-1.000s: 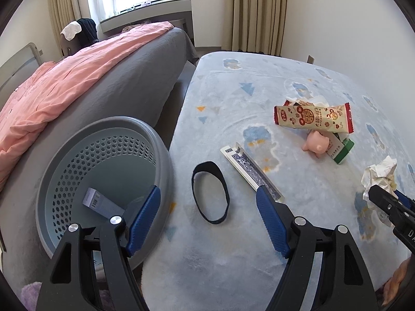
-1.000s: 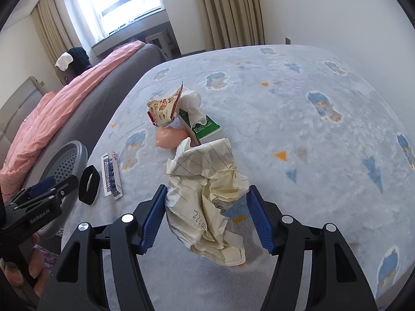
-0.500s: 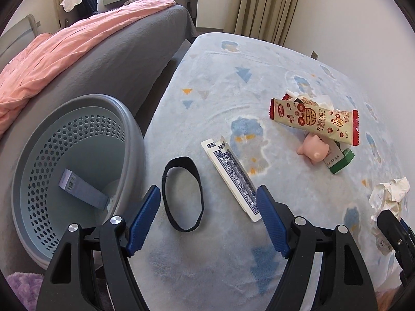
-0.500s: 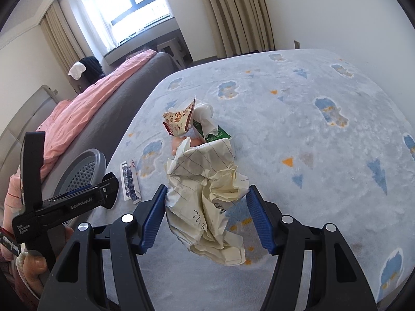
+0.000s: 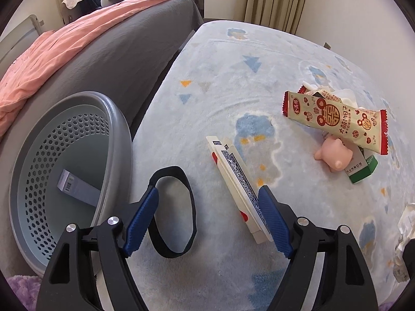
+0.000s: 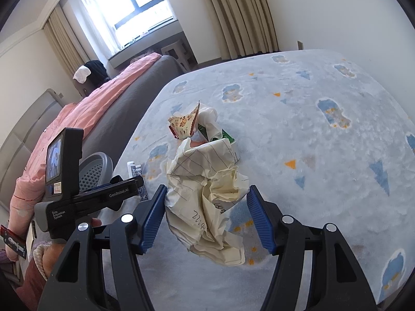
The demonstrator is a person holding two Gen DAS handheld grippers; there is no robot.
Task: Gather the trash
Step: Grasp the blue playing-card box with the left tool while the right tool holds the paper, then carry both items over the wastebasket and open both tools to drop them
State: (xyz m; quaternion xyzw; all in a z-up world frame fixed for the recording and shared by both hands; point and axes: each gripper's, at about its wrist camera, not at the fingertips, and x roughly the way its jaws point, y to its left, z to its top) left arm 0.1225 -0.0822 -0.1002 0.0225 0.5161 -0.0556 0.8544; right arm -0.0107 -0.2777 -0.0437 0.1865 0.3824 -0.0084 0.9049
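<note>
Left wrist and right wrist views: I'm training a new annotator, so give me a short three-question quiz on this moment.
1. True or false: the grey perforated plastic basket is empty.
2. What sits between the fingers of the right gripper?
A. a crumpled sheet of lined cream paper
B. a black elastic band
C. a pink pig toy
3. Fill the gap: the left gripper has its jaws ____ and holds nothing.

Key: 1 false, a small pale grey box lies inside it; 2 A; 3 open.
</note>
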